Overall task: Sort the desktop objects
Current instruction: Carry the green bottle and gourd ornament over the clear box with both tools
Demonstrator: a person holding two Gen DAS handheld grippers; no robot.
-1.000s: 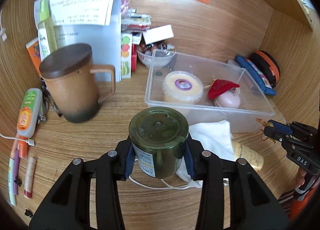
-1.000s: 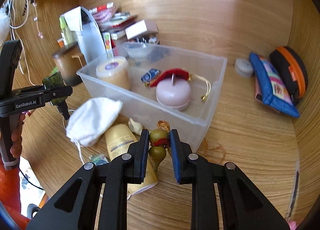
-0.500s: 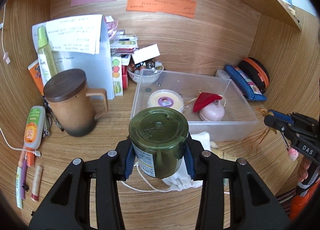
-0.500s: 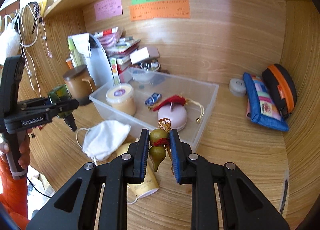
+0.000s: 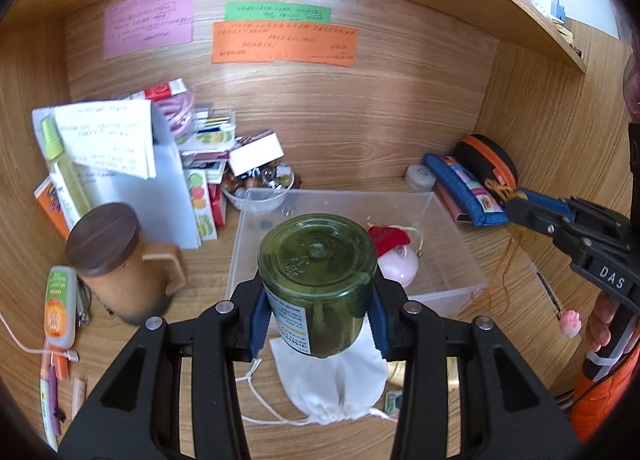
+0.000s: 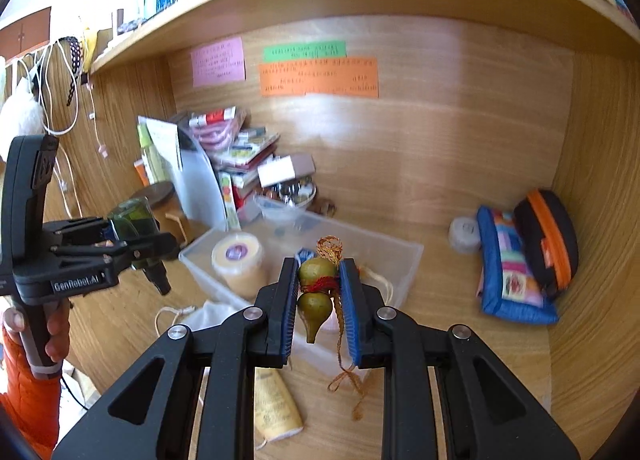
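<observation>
The left gripper [image 5: 318, 308] squeezes the green jar [image 5: 318, 280] tight, up above the clear box [image 5: 460, 256]. The right gripper [image 6: 320, 300] is pinched almost shut on the little gourd charm [image 6: 316, 292], its strings dangling. Move both slowly over the box, so nothing bumps or swings.
</observation>
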